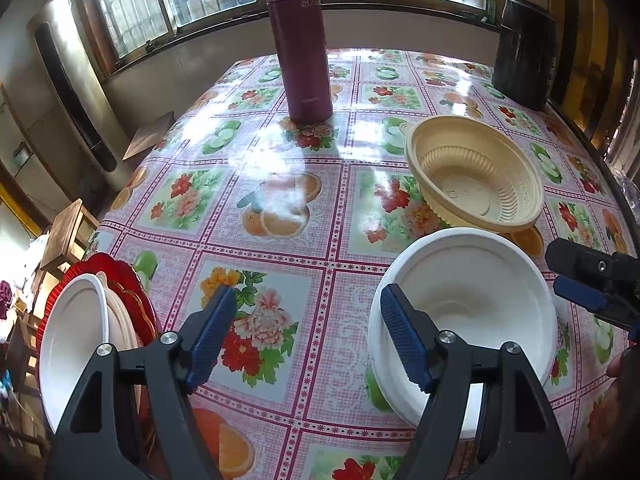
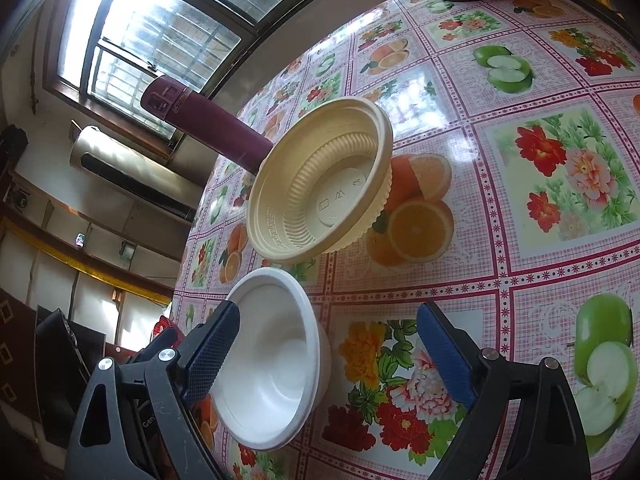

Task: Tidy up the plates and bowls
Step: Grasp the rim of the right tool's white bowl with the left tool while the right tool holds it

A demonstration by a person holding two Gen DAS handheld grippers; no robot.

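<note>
A white bowl (image 1: 480, 304) sits on the table at the near right, with a cream ribbed bowl (image 1: 476, 176) just behind it. At the near left edge a white bowl (image 1: 72, 336) rests on a red plate (image 1: 132, 296). My left gripper (image 1: 308, 332) is open and empty above the cloth, its right finger over the white bowl's near rim. My right gripper (image 2: 328, 356) is open and empty, its left finger over the white bowl (image 2: 276, 368); the cream bowl (image 2: 320, 180) lies beyond. The right gripper also shows at the right edge of the left wrist view (image 1: 592, 284).
A maroon thermos (image 1: 298, 40) stands at the table's far middle. A black container (image 1: 524, 52) stands at the far right corner. The table (image 1: 280, 200) has a glossy fruit-and-flower cloth. Wooden furniture stands off the table's left edge.
</note>
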